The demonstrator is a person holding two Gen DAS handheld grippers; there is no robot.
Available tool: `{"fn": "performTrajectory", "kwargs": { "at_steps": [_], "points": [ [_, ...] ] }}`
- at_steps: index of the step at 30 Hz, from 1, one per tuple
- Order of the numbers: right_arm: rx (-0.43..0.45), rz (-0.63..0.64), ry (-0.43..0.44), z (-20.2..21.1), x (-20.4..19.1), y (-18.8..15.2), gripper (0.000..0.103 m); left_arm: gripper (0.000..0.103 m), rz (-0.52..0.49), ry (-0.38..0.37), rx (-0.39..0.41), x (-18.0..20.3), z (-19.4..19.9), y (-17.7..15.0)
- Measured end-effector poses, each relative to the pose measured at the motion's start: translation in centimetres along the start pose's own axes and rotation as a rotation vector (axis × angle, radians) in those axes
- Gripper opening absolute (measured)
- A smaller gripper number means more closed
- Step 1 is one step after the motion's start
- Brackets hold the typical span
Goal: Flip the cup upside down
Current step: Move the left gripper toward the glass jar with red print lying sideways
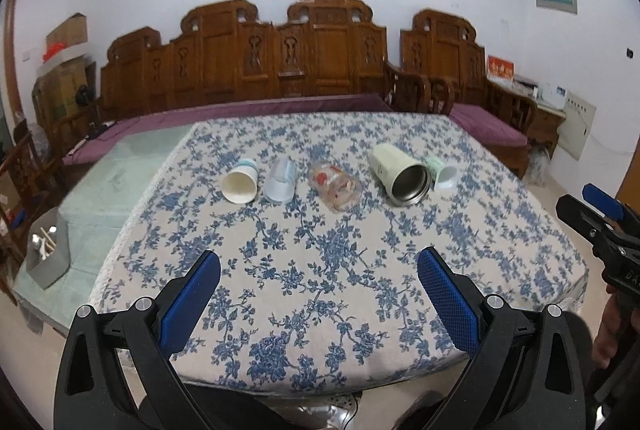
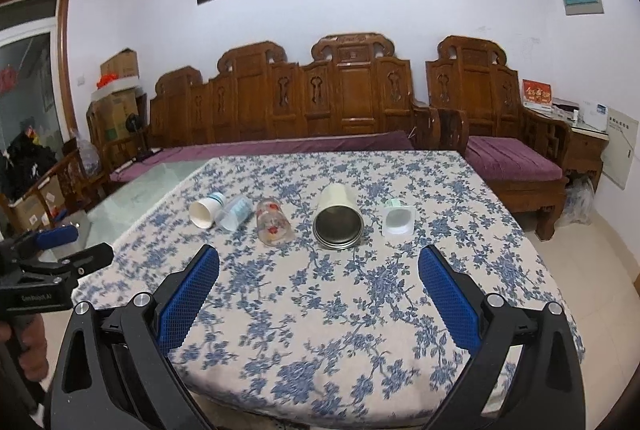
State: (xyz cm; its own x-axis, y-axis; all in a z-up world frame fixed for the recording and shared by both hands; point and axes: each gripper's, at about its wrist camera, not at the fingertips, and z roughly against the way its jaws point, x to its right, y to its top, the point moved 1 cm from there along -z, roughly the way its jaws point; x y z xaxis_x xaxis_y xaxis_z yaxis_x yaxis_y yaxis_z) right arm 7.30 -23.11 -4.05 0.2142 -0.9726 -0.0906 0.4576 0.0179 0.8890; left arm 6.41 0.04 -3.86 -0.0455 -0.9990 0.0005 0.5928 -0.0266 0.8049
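Several cups lie on their sides in a row on the floral tablecloth [image 1: 320,270], mouths toward me: a white paper cup [image 1: 240,181] [image 2: 204,213], a clear plastic cup [image 1: 281,179] [image 2: 236,213], a glass with red print [image 1: 336,185] [image 2: 273,222], a cream steel-lined tumbler [image 1: 400,173] [image 2: 338,218], and a small green-white cup [image 1: 442,173] [image 2: 397,220]. My left gripper [image 1: 318,270] is open and empty, well short of the row. My right gripper [image 2: 319,268] is open and empty, just short of the tumbler.
A carved wooden bench with purple cushions [image 2: 280,145] stands behind the table. A glass-topped table [image 1: 116,181] with a grey box [image 1: 48,254] adjoins on the left. The right gripper shows at the left wrist view's right edge [image 1: 600,222]; the left gripper shows at the right wrist view's left edge [image 2: 48,258].
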Motion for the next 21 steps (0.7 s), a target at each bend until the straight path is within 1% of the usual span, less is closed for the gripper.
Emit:
{"fn": "performTrajectory", "kwargs": {
  "at_steps": [2, 6, 8, 10, 13, 17, 18, 19, 21],
  "points": [
    [-0.019, 0.006, 0.007, -1.6, 0.3, 0.1, 0.1, 0.095, 0.0, -0.009, -0.029, -0.3, -1.8, 0.5],
    [-0.054, 0.036, 0.02, -5.4, 0.7, 0.5, 0.1, 0.095, -0.009, -0.001, -0.067, -0.6, -4.8, 1.4],
    [-0.077, 0.052, 0.032, -7.7, 0.9, 0.9, 0.096, 0.095, -0.012, -0.002, -0.09, -0.8, -6.6, 2.0],
    [-0.095, 0.052, 0.041, -9.5, 1.0, 1.2, 0.095, 0.095, -0.023, 0.001, -0.102, -0.9, -8.2, 2.7],
    [-0.132, 0.044, 0.064, -12.9, 1.1, 1.9, 0.093, 0.095, -0.021, -0.016, -0.128, -1.1, -10.4, 3.8],
    [-0.157, 0.059, 0.071, -16.1, 0.9, 2.5, 0.089, 0.095, -0.034, -0.015, -0.142, -1.1, -13.3, 5.4],
    [-0.167, 0.057, 0.08, -17.0, 0.9, 2.6, 0.086, 0.095, -0.035, -0.016, -0.146, -1.1, -13.7, 5.7],
    [-0.182, 0.054, 0.09, -18.1, 0.8, 2.7, 0.084, 0.094, -0.04, -0.017, -0.15, -1.1, -14.5, 6.1],
    [-0.194, 0.05, 0.101, -19.3, 0.8, 2.6, 0.083, 0.09, -0.05, -0.019, -0.16, -1.0, -15.7, 6.7]
  ]
}}
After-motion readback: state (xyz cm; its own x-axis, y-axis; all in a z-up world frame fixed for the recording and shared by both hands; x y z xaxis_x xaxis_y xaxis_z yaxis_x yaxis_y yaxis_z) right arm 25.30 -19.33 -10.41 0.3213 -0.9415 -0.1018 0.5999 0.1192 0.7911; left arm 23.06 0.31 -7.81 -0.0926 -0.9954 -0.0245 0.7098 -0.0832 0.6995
